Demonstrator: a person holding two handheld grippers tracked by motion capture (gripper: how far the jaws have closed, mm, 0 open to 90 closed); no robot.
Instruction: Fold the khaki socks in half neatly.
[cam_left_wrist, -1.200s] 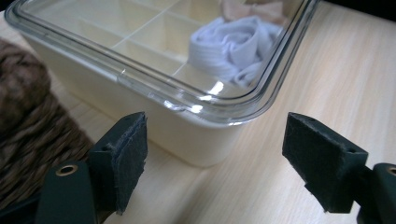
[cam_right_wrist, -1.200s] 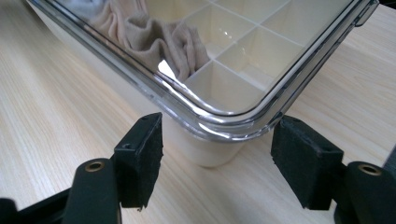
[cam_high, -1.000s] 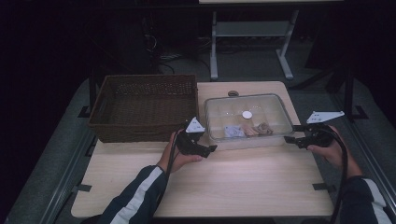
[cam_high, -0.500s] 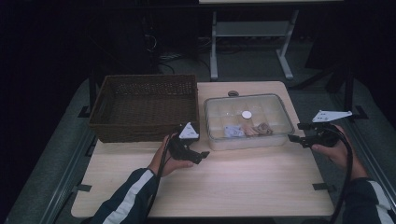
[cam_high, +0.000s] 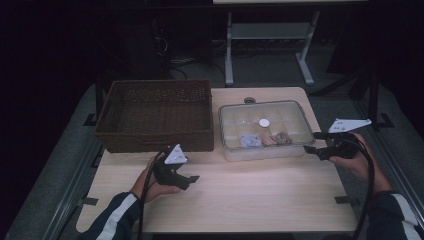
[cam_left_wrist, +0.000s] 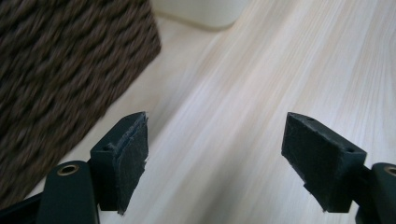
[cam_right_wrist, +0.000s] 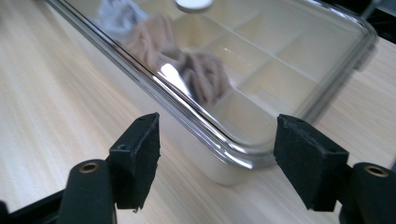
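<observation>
A clear lidded box (cam_high: 262, 127) with several compartments stands right of centre on the wooden table (cam_high: 250, 200). Tan cloth pieces (cam_high: 275, 139) and a pale item (cam_high: 248, 141) lie under its lid (cam_right_wrist: 280, 51). My right gripper (cam_high: 311, 142) is open at the box's right near corner. In the right gripper view that corner sits between the pads of my right gripper (cam_right_wrist: 215, 163), untouched, with the tan cloth (cam_right_wrist: 187, 60) behind it. My left gripper (cam_high: 191, 178) is open over bare table just in front of the wicker basket (cam_high: 155, 115). Nothing lies between the pads of my left gripper (cam_left_wrist: 215, 158).
The basket's woven wall (cam_left_wrist: 60, 84) is close on the left of the left gripper view, and the box's corner (cam_left_wrist: 205, 11) shows far off. A small dark round thing (cam_high: 249, 100) lies behind the box. A metal stand (cam_high: 265, 35) is beyond the table.
My left gripper has moved left and toward the person, away from the box and along the basket's front. The right gripper has hardly moved.
</observation>
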